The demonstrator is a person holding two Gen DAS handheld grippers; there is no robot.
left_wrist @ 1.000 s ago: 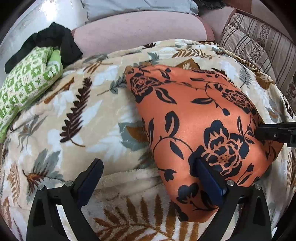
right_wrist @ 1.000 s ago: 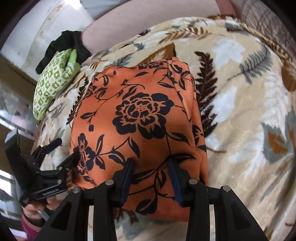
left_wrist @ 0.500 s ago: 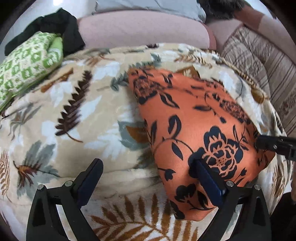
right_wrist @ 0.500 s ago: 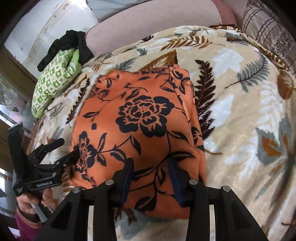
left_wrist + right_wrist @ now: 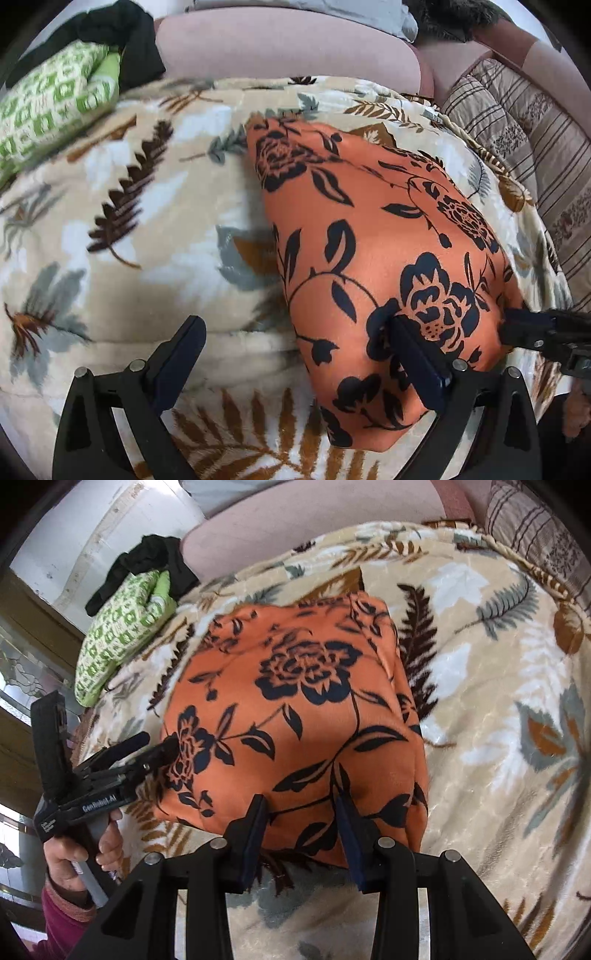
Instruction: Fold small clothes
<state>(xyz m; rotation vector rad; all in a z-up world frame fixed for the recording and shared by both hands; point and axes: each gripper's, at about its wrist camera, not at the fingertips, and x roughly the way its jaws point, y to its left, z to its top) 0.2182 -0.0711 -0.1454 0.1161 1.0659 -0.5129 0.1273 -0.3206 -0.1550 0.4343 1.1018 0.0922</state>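
Note:
A folded orange cloth with black flowers (image 5: 369, 266) lies on the leaf-print blanket (image 5: 147, 229); it also shows in the right wrist view (image 5: 295, 716). My left gripper (image 5: 295, 332) is wide open, its right finger (image 5: 413, 350) resting on the cloth's near edge, its left finger over the blanket. My right gripper (image 5: 301, 812) is open with a narrower gap, both fingers at the cloth's near edge, nothing pinched. The left gripper shows in the right wrist view (image 5: 147, 746) at the cloth's left edge. The right gripper's tip shows in the left wrist view (image 5: 517, 328) at the cloth's right edge.
A green-and-white patterned cloth (image 5: 55, 99) and a black garment (image 5: 122, 33) lie at the far left of the blanket. A pink couch back (image 5: 280, 48) runs behind. Striped cushions (image 5: 535, 129) sit at the right. The blanket (image 5: 498, 701) stretches right of the cloth.
Both grippers have drawn back slightly and tilted; the view shifted right in the left wrist camera. The cloth has stayed in place and the jaws kept their openings.

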